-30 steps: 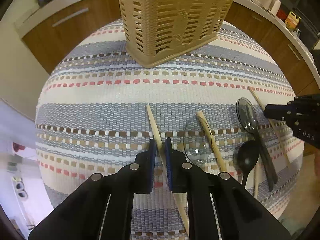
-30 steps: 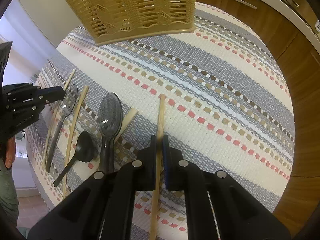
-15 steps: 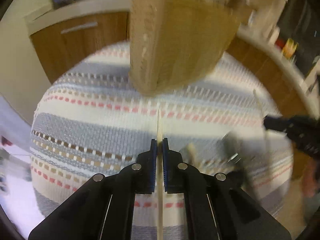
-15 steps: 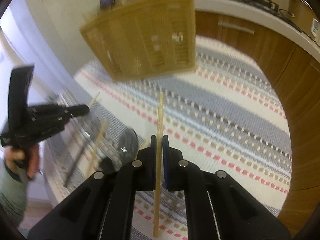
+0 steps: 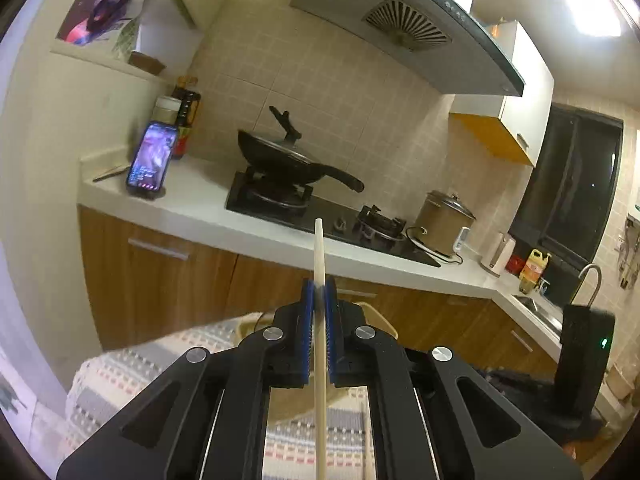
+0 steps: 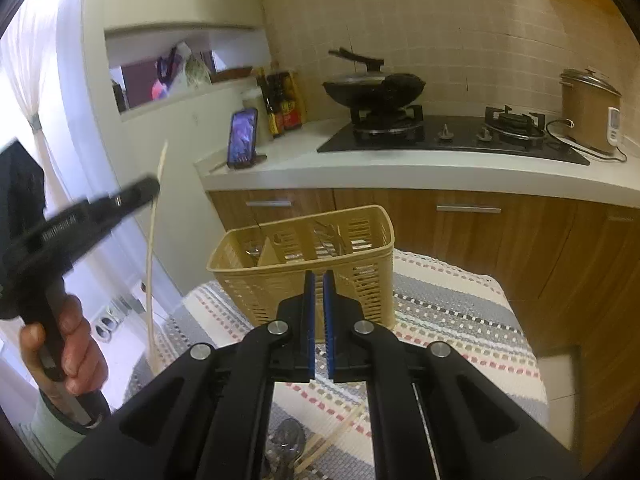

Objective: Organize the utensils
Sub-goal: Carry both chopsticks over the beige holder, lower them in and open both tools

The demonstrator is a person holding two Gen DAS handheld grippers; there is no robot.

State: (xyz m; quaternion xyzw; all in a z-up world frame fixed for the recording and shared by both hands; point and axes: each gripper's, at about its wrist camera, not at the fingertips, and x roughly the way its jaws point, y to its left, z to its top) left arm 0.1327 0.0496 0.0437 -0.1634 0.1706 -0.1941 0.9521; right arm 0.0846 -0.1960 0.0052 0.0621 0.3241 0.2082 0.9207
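Your left gripper (image 5: 319, 312) has its jaws clenched on a wooden chopstick (image 5: 319, 256), held upright in the air to the left of the tan basket (image 6: 308, 260); your right gripper (image 6: 319, 312) shows nearly closed jaws with nothing between them. The chopstick looks light, stiff and smooth, so it may pivot or slip; grip near its middle.

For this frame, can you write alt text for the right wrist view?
The right gripper, jaws nearly closed and empty, points at a tan slotted plastic utensil basket on a striped woven mat. At left, the left gripper holds a pale wooden chopstick upright; a kitchen counter runs behind.
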